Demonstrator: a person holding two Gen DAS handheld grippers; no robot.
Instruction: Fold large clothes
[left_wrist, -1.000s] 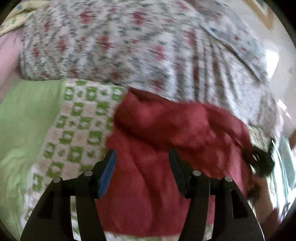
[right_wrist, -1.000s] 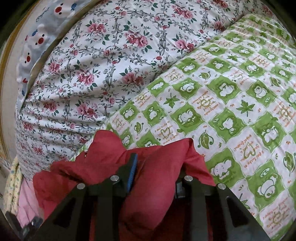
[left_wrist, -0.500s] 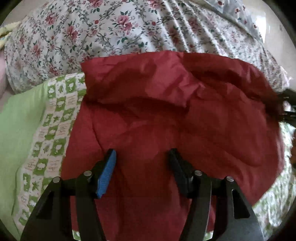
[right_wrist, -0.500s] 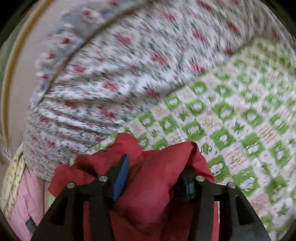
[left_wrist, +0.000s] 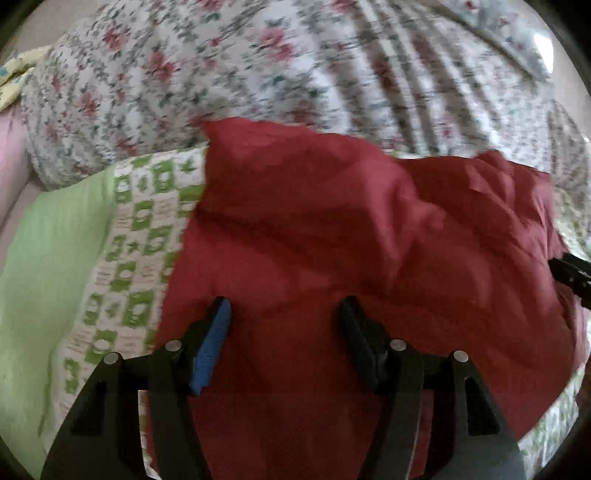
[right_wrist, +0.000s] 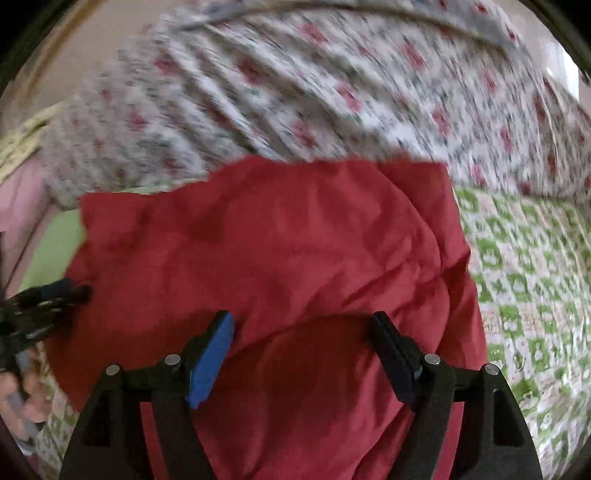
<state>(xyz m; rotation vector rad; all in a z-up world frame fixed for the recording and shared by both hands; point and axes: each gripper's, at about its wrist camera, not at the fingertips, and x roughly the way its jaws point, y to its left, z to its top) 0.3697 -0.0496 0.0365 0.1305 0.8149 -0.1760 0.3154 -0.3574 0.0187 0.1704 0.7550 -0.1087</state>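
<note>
My left gripper (left_wrist: 284, 314) has its jaws spread apart, nothing between them but the red garment (left_wrist: 351, 240) lying beneath and beyond. My right gripper (right_wrist: 301, 328) likewise has its jaws released and wide; the red garment (right_wrist: 280, 251) bulges up between them, but whether the pads touch it I cannot tell. The garment spreads rumpled across the green-and-white checked bed cover (left_wrist: 125, 258), its far edge reaching the flowered quilt (left_wrist: 221, 74) heaped at the far side of the bed. In the left wrist view, checked cover shows to the left of the cloth; in the right wrist view it shows to the right (right_wrist: 524, 266). Both views are blurred. My left gripper appears at the left edge of the right wrist view (right_wrist: 44, 299), at the garment's left side.
</note>
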